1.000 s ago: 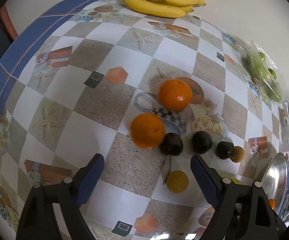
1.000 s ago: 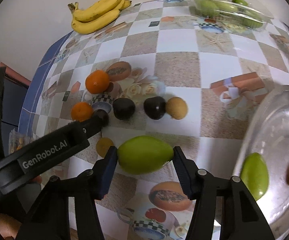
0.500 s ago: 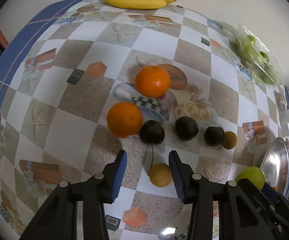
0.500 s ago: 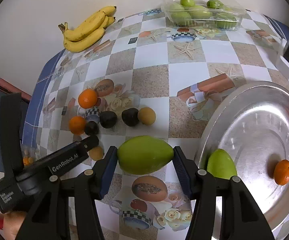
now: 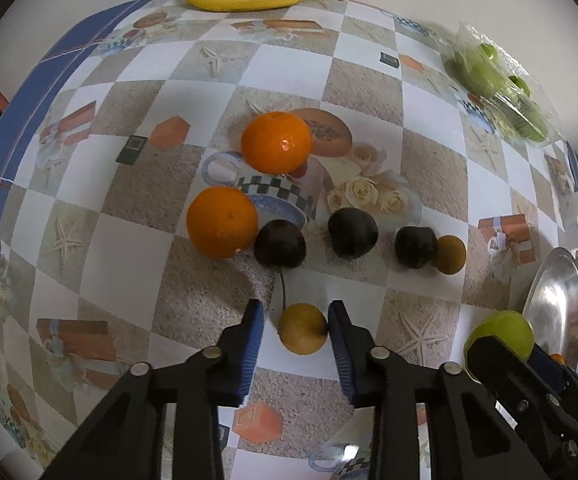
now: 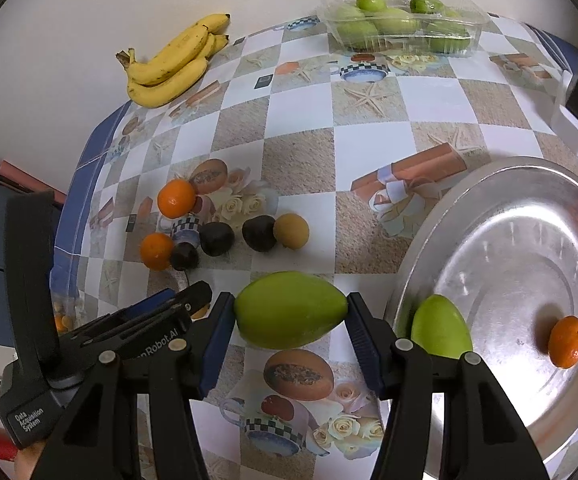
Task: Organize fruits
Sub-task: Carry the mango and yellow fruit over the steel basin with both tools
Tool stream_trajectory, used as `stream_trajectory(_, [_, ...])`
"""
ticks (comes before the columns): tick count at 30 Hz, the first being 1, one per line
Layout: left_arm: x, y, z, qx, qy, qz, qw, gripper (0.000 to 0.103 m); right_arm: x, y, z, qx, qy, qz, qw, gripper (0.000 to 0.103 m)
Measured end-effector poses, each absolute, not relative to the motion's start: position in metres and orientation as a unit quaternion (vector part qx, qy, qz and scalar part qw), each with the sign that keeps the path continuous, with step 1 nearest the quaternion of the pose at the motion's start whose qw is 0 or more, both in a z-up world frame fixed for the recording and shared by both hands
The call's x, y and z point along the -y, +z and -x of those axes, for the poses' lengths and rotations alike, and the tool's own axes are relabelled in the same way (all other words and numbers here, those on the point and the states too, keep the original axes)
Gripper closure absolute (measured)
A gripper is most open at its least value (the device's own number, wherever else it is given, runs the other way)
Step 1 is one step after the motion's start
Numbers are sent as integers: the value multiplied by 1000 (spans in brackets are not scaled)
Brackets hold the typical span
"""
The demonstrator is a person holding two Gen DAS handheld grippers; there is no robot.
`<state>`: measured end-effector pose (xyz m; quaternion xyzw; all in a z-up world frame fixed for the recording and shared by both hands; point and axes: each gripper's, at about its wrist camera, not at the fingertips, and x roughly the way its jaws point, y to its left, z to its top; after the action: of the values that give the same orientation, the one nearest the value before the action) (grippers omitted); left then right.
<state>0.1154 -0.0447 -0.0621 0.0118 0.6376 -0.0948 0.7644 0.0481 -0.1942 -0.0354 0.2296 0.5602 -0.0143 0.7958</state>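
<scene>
The left gripper [image 5: 296,318] is closing around a yellow fruit [image 5: 303,329] (left pad not touching yet); the right gripper [image 6: 290,312] grasps a green mango [image 6: 290,310], plate [image 6: 441,220] at 3 o'clock

you have a checkered tablecloth [image 6: 301,116] in white and sandy beige, blue-bordered, printed with starfish, roses and orange gift boxes. on it lie two bright orange mandarins [image 5: 277,142], three near-black plums [image 5: 352,233], yellow bananas [image 6: 173,66] with brown flecks and a dull yellow-brown fruit [image 5: 303,329]. your metal plate [image 6: 529,208] is silver; the mango [image 6: 291,310] is green.
</scene>
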Motion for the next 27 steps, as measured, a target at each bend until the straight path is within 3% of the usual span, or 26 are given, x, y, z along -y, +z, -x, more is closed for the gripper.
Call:
stream_trajectory(3, [47, -62, -113, -637, -96, -6, 765, 75, 196, -35, -48, -559, -17, -233, 795, 45])
stream_trajectory(27, [61, 4, -103, -563, -137, -6, 815, 76, 237, -9, -27, -528, -63, -261, 806, 45])
